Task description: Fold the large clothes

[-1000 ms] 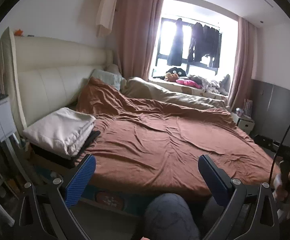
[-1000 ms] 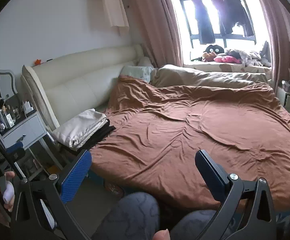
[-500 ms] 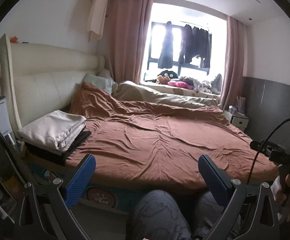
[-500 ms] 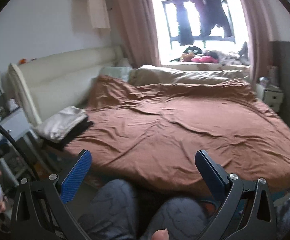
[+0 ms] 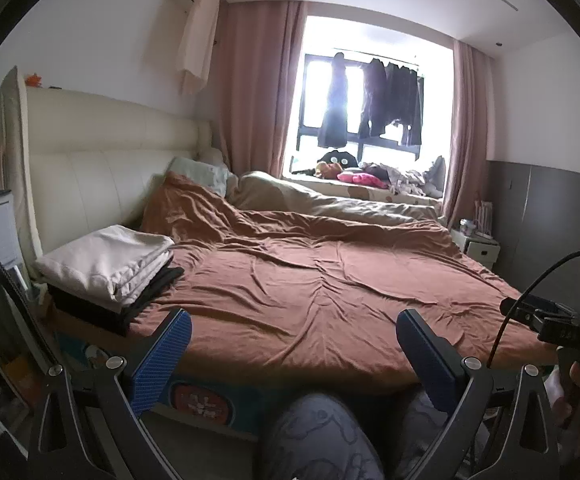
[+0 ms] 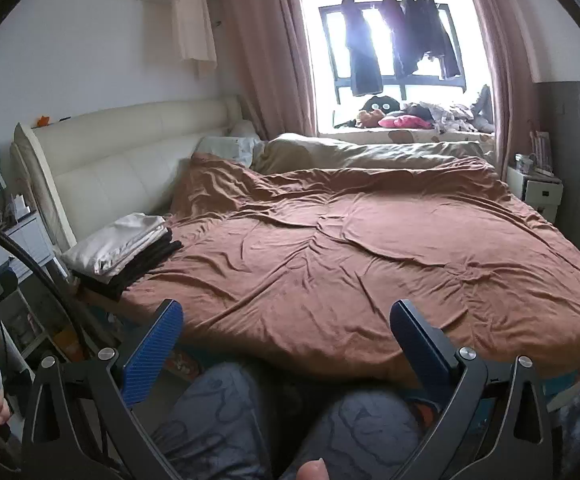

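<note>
Left gripper (image 5: 290,350) hangs wide open with nothing between its blue pads, low at the near edge of the bed (image 5: 329,288), above my knee (image 5: 321,436). Going by the bed: at its left near corner, by the headboard (image 5: 90,176), sits a folded stack (image 5: 106,264), a cream piece on top of dark ones. Those look done to me. Across the middle the brown cover (image 6: 349,248) lies rumpled and bare; I see no loose garment spread on it. Right gripper (image 6: 286,344) is spread just as wide and empty, also at the bed's near edge. My read: I'm between items, fetching the next piece. Dark clothes (image 6: 401,36) hang at the window beyond the bed's far side, a heap on the sill (image 6: 441,114). Next move calls for picking one and laying it flat mid-bed.
</note>
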Motion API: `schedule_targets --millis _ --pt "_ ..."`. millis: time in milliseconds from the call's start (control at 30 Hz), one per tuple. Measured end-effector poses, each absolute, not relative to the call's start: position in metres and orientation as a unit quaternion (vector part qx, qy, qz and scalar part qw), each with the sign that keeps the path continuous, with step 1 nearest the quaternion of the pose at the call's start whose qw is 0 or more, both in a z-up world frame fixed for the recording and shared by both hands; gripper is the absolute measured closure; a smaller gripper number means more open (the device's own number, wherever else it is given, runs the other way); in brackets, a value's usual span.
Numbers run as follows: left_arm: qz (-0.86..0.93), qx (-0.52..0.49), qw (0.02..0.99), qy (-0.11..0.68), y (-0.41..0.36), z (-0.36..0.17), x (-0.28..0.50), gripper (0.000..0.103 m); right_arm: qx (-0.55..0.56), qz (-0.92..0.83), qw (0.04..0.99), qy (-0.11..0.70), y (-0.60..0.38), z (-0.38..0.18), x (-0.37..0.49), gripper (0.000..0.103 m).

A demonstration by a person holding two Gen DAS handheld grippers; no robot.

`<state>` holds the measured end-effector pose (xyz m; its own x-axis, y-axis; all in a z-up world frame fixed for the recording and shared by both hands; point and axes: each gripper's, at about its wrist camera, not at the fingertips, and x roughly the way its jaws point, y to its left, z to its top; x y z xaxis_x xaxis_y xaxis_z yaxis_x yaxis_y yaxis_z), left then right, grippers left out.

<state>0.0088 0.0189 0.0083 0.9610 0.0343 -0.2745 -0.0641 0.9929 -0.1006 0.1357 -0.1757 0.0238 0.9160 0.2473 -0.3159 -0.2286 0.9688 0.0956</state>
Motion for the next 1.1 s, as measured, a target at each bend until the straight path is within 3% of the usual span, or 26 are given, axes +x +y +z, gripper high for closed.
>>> schedule_targets --millis 1100 --pt "0.036 -0.038 0.990 0.128 0.014 0.013 -0.018 0.000 0.021 0.132 0.979 0.157 -0.185 0.017 0.118 0.000"
